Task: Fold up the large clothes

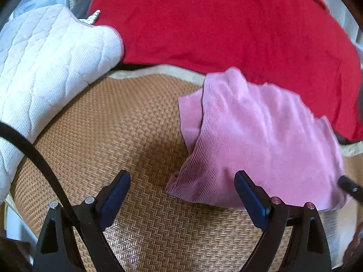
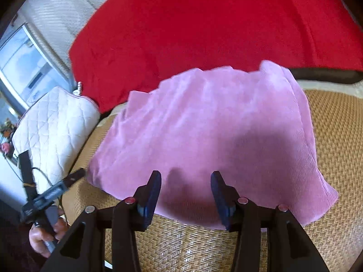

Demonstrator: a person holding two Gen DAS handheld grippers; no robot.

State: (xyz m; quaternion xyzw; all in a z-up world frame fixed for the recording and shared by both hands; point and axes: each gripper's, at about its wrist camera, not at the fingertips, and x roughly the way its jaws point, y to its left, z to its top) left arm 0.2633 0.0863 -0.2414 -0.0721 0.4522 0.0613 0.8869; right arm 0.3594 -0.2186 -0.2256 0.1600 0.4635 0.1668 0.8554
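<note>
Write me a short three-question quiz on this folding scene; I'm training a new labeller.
1. True or false: the left tongs grip the pink garment.
2. What lies beyond the garment? A) red blanket B) blue towel C) green rug
3. What surface does the garment rest on?

Key: 1 false, both tongs, left and right, are open and empty; 2 A; 3 the woven mat.
</note>
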